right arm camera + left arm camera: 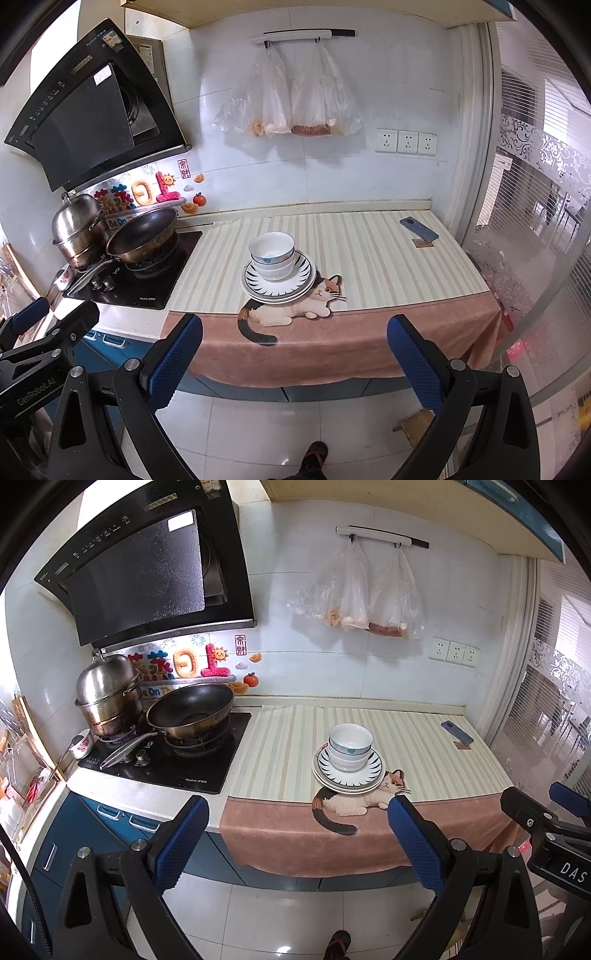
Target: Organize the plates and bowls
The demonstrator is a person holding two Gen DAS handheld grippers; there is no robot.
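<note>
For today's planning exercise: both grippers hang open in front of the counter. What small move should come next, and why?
Probably bring the right gripper forward toward the bowls stacked on the plates: both grippers are open, empty and short of the counter, so nothing can be sorted yet.

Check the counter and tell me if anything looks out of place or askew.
Nothing is spilled or broken. The bowls sit nested on the stacked plates, though off-centre toward the stove side. The plates cover part of the cat picture on the cloth. A phone lies at the far right corner.
</note>
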